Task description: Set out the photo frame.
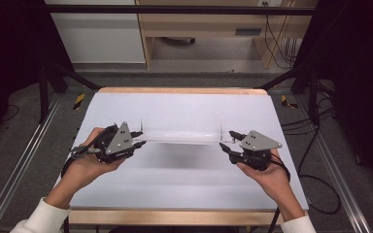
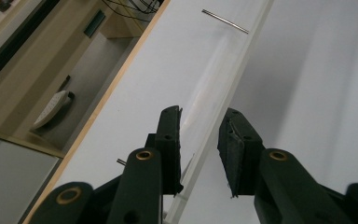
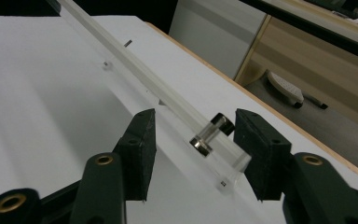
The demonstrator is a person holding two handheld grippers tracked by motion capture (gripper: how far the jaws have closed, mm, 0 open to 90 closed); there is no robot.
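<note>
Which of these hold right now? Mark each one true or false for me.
1. A long clear acrylic piece lies across the white table between the two tongs. True.
2. The right tongs are clamped shut on the acrylic. False: their jaws stand apart on either side of its end, where a small clear spacer sits.
3. The left tongs hover at the table's far edge. False: they are at the acrylic's left end, which runs between their jaws.
4. A hand holds each tool. True.
</note>
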